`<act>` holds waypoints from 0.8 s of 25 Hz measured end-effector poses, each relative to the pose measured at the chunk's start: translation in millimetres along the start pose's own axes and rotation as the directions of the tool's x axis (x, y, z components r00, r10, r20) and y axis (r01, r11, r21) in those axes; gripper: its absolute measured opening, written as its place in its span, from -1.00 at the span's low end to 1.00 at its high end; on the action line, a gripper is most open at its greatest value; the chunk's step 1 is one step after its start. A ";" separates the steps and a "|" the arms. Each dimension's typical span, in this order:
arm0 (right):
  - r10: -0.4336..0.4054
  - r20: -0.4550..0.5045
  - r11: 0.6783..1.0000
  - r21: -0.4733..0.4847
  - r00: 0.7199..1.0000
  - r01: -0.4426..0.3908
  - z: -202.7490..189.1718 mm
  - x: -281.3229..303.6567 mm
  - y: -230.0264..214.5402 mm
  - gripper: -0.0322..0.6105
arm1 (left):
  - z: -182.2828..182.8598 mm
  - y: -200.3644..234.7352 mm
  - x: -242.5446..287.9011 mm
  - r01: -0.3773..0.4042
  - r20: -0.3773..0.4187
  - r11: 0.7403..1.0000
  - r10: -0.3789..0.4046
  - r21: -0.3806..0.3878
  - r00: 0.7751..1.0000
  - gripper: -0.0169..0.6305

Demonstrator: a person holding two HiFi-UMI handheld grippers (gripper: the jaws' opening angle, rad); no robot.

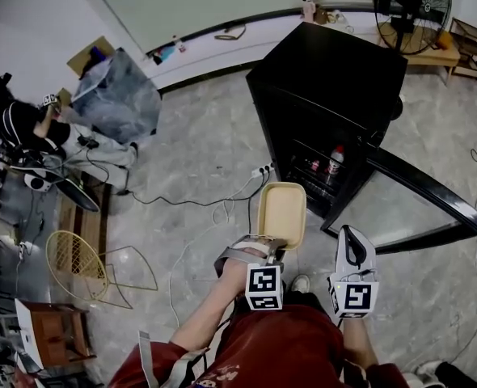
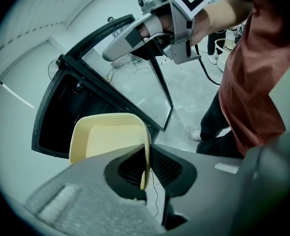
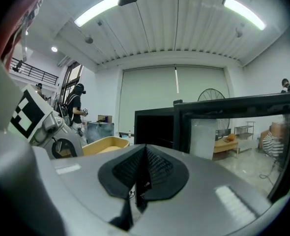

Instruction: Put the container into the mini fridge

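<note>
In the head view, the cream container (image 1: pixel 282 214) is seen held above the floor (image 1: pixel 198 160) at centre frame, just in front of the open mini fridge (image 1: pixel 327 79), whose door (image 1: pixel 420 188) is swung out toward the lower right. The left gripper (image 1: pixel 264 247) is attached at the container's near edge. The right gripper (image 1: pixel 348 233) is held beside it at the lower right, apart from the container. A bottle (image 1: pixel 334 162) is noted on a shelf inside the fridge, and a fan (image 1: pixel 412 10) at the upper right. In the left gripper view, the jaws are seen pinching the container's thin rim at lower centre, with the tray extending toward the dark fridge opening at the left. The right gripper is visible at the top of the frame, in front of the glass door. In the right gripper view, the jaws at lower centre are pressed together with nothing between them. The container appears at the left of centre, with the fridge and its door behind it and to the right.
</note>
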State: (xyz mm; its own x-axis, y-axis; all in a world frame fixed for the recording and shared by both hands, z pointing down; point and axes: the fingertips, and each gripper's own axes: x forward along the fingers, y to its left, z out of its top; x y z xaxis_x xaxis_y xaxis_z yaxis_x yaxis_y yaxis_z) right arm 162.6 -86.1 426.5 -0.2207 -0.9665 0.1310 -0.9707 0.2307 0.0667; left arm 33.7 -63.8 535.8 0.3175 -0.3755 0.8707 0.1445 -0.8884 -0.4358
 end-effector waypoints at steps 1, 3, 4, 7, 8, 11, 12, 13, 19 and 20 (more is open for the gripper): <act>0.005 -0.006 1.000 0.000 1.000 -0.005 -2.3 4.7 -0.2 -0.90 | -0.6 3.7 3.5 0.001 0.001 1.000 -0.001 -0.003 1.000 -0.87; 0.020 -0.016 1.000 -0.003 1.000 -0.020 -7.3 15.9 0.1 -0.90 | -2.9 10.8 12.2 0.002 0.002 1.000 -0.002 -0.011 1.000 -0.87; 0.026 -0.020 1.000 -0.005 0.999 -0.026 -9.4 22.3 0.5 -0.90 | -4.7 14.5 17.3 0.003 0.004 1.000 -0.003 -0.014 1.000 -0.87; 0.032 -0.028 0.999 -0.016 0.999 -0.033 -11.5 42.1 0.8 -0.90 | -11.3 27.5 33.0 0.008 0.010 1.000 -0.008 -0.013 1.000 -0.87; 0.032 -0.031 0.999 -0.019 0.999 -0.032 -11.1 48.5 1.3 -0.90 | -13.6 31.9 37.3 0.013 0.015 1.000 -0.013 -0.015 1.000 -0.87; 0.028 -0.037 0.999 -0.031 0.999 -0.030 -8.3 69.3 3.1 -0.90 | -21.9 46.9 50.4 0.027 0.034 0.999 -0.026 -0.021 0.999 -0.87; 0.024 -0.042 0.999 -0.031 0.999 -0.026 -8.6 76.0 2.8 -0.90 | -24.7 51.6 55.6 0.033 0.038 0.999 -0.032 -0.021 0.999 -0.87; 0.019 -0.050 0.999 -0.031 0.999 -0.021 -9.9 82.0 2.3 -0.90 | -27.2 55.4 60.9 0.040 0.043 0.999 -0.039 -0.022 0.998 -0.87; -0.003 -0.081 0.999 -0.045 0.997 0.000 -21.8 118.8 -2.3 -0.90 | -41.7 74.7 101.2 0.094 0.054 0.996 -0.093 -0.010 0.994 -0.87; -0.008 -0.086 0.999 -0.044 0.996 0.004 -23.6 124.6 -3.5 -0.90 | -43.6 78.0 108.7 0.102 0.055 0.995 -0.102 -0.002 0.993 -0.87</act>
State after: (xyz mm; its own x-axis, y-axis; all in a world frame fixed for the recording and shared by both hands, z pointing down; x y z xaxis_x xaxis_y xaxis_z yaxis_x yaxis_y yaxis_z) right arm 140.7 -204.7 466.0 -0.2037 -0.9550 0.2155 -0.9666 0.2312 0.1108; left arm 38.6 -185.4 606.3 0.3522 -0.2679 0.8968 0.1745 -0.9226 -0.3442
